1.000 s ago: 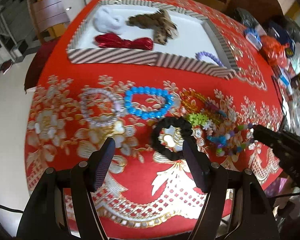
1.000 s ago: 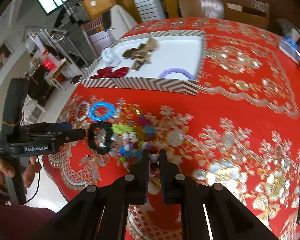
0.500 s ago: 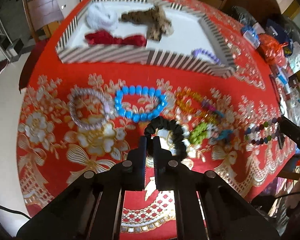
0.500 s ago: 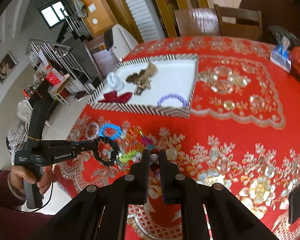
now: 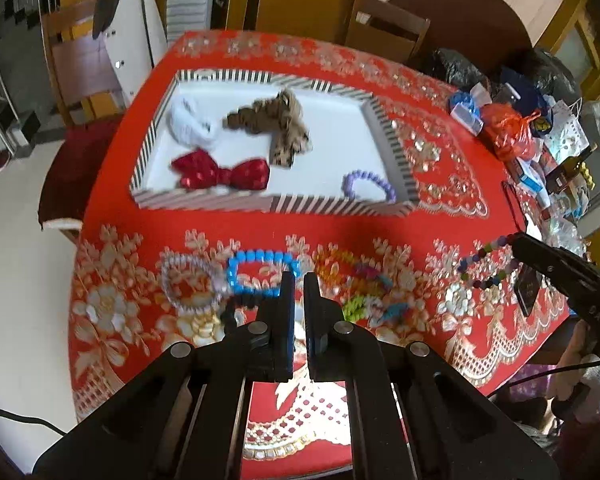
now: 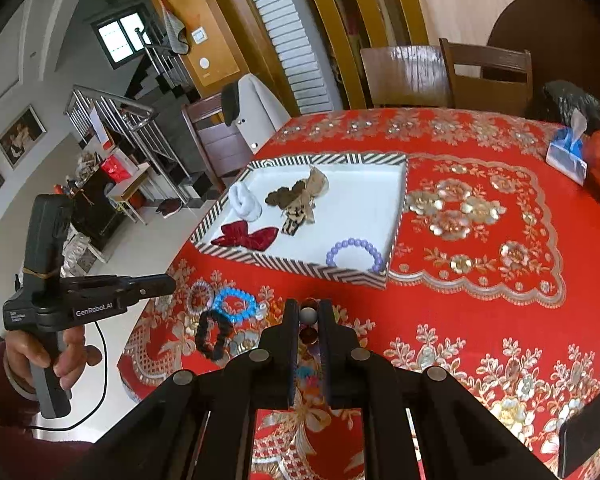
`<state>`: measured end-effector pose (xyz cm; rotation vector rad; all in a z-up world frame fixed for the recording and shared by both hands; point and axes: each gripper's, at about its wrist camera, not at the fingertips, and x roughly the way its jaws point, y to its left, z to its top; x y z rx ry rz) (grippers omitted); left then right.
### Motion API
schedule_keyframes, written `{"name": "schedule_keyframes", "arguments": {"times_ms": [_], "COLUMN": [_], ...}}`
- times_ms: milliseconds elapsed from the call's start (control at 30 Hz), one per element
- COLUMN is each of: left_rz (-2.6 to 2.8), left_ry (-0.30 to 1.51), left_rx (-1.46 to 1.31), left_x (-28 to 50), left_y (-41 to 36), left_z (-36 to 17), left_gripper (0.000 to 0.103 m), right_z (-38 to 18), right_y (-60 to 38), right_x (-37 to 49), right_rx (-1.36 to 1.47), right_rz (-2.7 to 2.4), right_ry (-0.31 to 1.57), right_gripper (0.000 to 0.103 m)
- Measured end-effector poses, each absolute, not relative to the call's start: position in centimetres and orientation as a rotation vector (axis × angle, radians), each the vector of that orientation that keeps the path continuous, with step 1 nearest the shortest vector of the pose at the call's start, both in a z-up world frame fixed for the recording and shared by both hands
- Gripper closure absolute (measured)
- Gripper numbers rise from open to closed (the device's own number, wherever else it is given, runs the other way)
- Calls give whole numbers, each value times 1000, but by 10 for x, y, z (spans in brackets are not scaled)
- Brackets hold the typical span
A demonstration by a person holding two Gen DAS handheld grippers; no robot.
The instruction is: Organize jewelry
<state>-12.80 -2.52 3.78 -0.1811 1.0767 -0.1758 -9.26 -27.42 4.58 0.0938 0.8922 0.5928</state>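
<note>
Both grippers have lifted off the red tablecloth point(image 6: 480, 312) since a second ago. Left gripper point(image 5: 298, 280), wide open back then, is now pinched on the black scrunchie point(image 6: 212, 334), which dangles below it. Right gripper point(image 6: 309, 308) is clamped on a multicolored bead bracelet point(image 5: 486, 264). Blue bracelet point(image 5: 260, 274) lies on the cloth, with the striped tray point(image 5: 388, 136) farther back holding a purple bracelet point(image 5: 368, 186).

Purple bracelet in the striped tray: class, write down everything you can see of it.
The purple bracelet is a closed ring of round, glossy lavender beads, plastic by the look. It lies flat on the white floor of the striped tray, in its near right corner, close to both walls. Nothing else lies against it.
</note>
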Motion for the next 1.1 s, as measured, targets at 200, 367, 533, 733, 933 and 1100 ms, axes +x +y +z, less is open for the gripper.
{"name": "schedule_keyframes", "arguments": {"times_ms": [200, 367, 533, 733, 933, 1100], "left_rz": [-155, -91, -3, -13, -65, -108], "left_ry": [1119, 1198, 1281, 1269, 1250, 1196], "left_rx": [-223, -216, -185, -160, -219, -251], "left_x": [-126, -131, -129, -125, -128, -122], "left_y": [-14, -11, -9, -17, -6, -5], "left_z": [30, -10, -54, -64, -47, -13], "left_gripper": [96, 53, 53, 94, 99, 99], "right_z": [46, 42, 41, 38, 41, 46], "right_y": [-272, -266, -268, -267, -264, -261], "right_x": [-89, -91, -93, -91, -87, -76], "right_rx": [112, 100, 101, 105, 108, 111], "right_rz": [602, 609, 606, 608, 618, 626], "right_ry": [893, 911, 920, 928, 919, 905], "right_gripper": [94, 94, 94, 94, 94, 94]}}
